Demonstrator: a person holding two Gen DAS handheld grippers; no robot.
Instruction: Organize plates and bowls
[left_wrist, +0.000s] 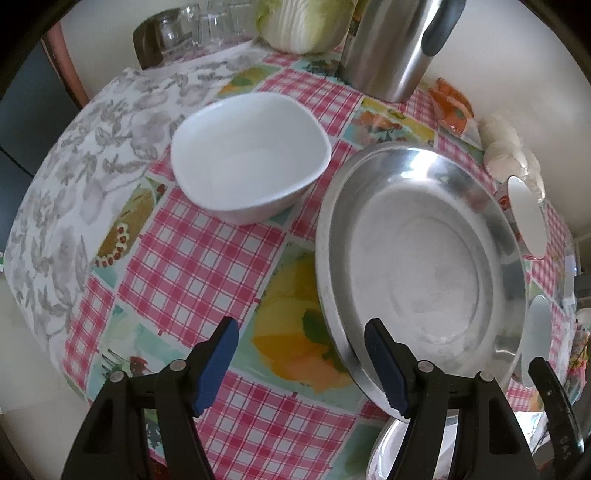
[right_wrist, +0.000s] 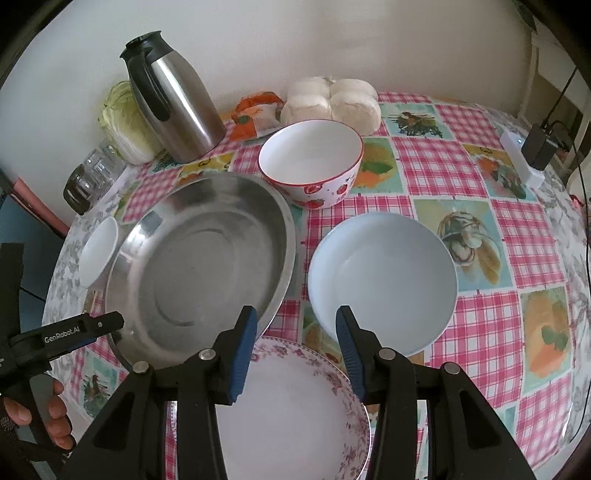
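Observation:
A large steel basin (left_wrist: 424, 258) (right_wrist: 199, 269) sits mid-table. A plain white bowl (left_wrist: 247, 155) (right_wrist: 98, 251) stands to its left. A strawberry-patterned bowl (right_wrist: 314, 162) (left_wrist: 524, 218) stands behind it, a pale blue bowl (right_wrist: 384, 277) (left_wrist: 537, 332) to its right, and a floral-rimmed plate (right_wrist: 295, 410) at the front edge. My left gripper (left_wrist: 301, 354) is open, its right finger over the basin's near rim. It also shows in the right wrist view (right_wrist: 92, 328). My right gripper (right_wrist: 295, 332) is open above the floral plate, empty.
A steel thermos jug (right_wrist: 173, 99) (left_wrist: 395, 44), a cabbage (left_wrist: 303, 22) (right_wrist: 122, 122), glass jars (left_wrist: 184, 33) (right_wrist: 92, 177), an orange packet (right_wrist: 255, 110) and bagged buns (right_wrist: 332, 99) line the wall. A power strip (right_wrist: 524, 158) lies at the right edge.

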